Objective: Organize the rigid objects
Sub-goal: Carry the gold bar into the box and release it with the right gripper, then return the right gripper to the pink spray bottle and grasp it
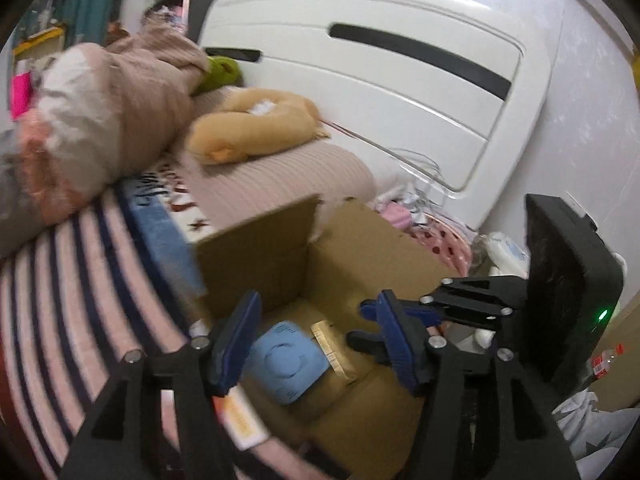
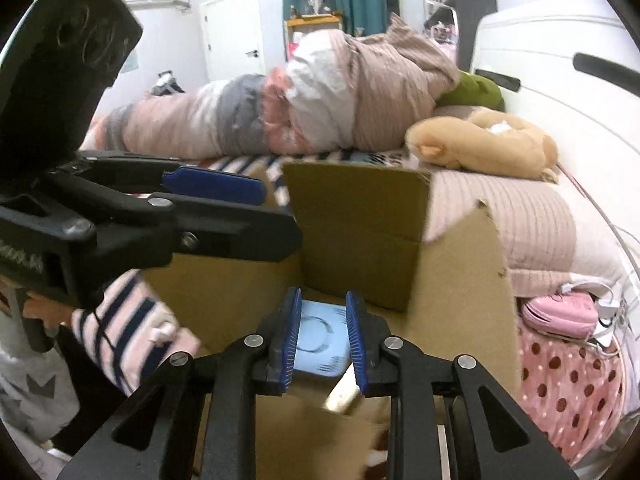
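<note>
While poised above an open cardboard box [image 1: 360, 248] on a bed [image 1: 80, 280]: nearest, left gripper [image 1: 320, 346], blue-padded fingers [image 1: 236, 340] spread wide, nothing between them. Just to its right, right gripper [image 2: 324, 344], fingers at a narrower gap, also empty, framing but not touching the thing below.

Beneath both, on the cardboard box's floor: 1 flat square light-blue box [image 1: 286, 360], lying face up with a raised ring on its lid. Just beside it, seemingly touching 1 edge, a slim gold packet [image 1: 334, 350].

Likely handling of the light-blue box: stiff, light, smooth-faced and perhaps a little slippery. Best taken by 2 opposite side edges, fingers pointing down. Probably too broad for the right gripper's present gap; better suited to the wide left one. Little room along the side next to the gold packet.

Farther off: 1 tan plush toy [image 1: 248, 128], a bundled quilt [image 1: 100, 112], then a white headboard [image 1: 380, 80].
</note>
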Demonstrator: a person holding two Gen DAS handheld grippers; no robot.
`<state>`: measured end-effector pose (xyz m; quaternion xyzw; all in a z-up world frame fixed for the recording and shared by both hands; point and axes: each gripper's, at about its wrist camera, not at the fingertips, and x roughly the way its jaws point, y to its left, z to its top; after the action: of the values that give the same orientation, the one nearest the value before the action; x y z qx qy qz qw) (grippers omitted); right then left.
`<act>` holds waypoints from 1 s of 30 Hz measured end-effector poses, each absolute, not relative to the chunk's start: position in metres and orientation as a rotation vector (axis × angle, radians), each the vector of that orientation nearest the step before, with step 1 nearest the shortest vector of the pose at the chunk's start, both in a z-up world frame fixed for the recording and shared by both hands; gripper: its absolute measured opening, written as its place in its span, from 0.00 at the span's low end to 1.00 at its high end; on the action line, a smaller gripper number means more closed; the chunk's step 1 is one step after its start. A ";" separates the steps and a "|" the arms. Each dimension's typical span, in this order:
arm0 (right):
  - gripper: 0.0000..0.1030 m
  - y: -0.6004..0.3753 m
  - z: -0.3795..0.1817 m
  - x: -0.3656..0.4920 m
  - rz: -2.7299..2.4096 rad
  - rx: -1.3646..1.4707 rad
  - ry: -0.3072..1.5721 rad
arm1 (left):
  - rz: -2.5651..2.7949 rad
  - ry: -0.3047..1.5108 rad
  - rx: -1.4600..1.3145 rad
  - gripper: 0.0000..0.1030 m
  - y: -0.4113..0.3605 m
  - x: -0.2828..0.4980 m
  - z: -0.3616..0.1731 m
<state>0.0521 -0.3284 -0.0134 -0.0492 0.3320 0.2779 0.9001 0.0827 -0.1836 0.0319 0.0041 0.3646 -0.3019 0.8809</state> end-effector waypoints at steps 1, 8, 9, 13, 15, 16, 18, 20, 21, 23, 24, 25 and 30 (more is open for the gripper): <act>0.18 -0.325 -0.010 0.047 0.591 -0.095 0.676 | -0.605 0.746 0.010 0.58 -0.172 0.077 0.035; 0.24 -0.261 0.015 0.016 0.746 -0.091 0.622 | -0.394 0.675 0.004 0.68 -0.078 0.036 0.035; 0.25 -0.246 0.014 0.014 0.772 -0.098 0.632 | -0.375 0.672 -0.003 0.68 -0.067 0.033 0.031; 0.25 -0.202 0.000 0.013 0.809 -0.122 0.690 | -0.303 0.659 -0.023 0.69 -0.021 0.023 0.008; 0.25 -0.182 -0.015 0.016 0.794 -0.128 0.734 | -0.288 0.649 -0.032 0.69 -0.004 0.021 -0.005; 0.25 -0.172 -0.026 0.019 0.769 -0.136 0.764 | -0.288 0.642 -0.038 0.69 0.003 0.020 -0.013; 0.26 -0.157 -0.049 0.026 0.705 -0.158 0.819 | -0.297 0.638 -0.063 0.69 0.016 0.021 -0.029; 0.26 -0.151 -0.071 0.035 0.632 -0.182 0.864 | -0.297 0.662 -0.094 0.69 0.027 0.027 -0.048; 0.26 -0.151 -0.080 0.041 0.595 -0.188 0.881 | -0.287 0.672 -0.098 0.69 0.031 0.029 -0.053; 0.26 -0.155 -0.094 0.052 0.518 -0.198 0.893 | -0.247 0.692 -0.087 0.69 0.035 0.033 -0.065; 0.26 -0.159 -0.098 0.057 0.486 -0.200 0.895 | -0.234 0.701 -0.082 0.69 0.037 0.035 -0.070; 0.26 -0.164 -0.103 0.059 0.463 -0.199 0.897 | -0.231 0.711 -0.086 0.69 0.038 0.037 -0.073; 0.30 -0.172 -0.109 0.071 0.361 -0.250 0.880 | -0.213 0.726 -0.100 0.69 0.043 0.040 -0.078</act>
<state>0.0711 -0.1721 -0.1086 -0.1202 0.4226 0.1732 0.8815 0.0401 0.0432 -0.0780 -0.0487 0.3544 -0.1039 0.9280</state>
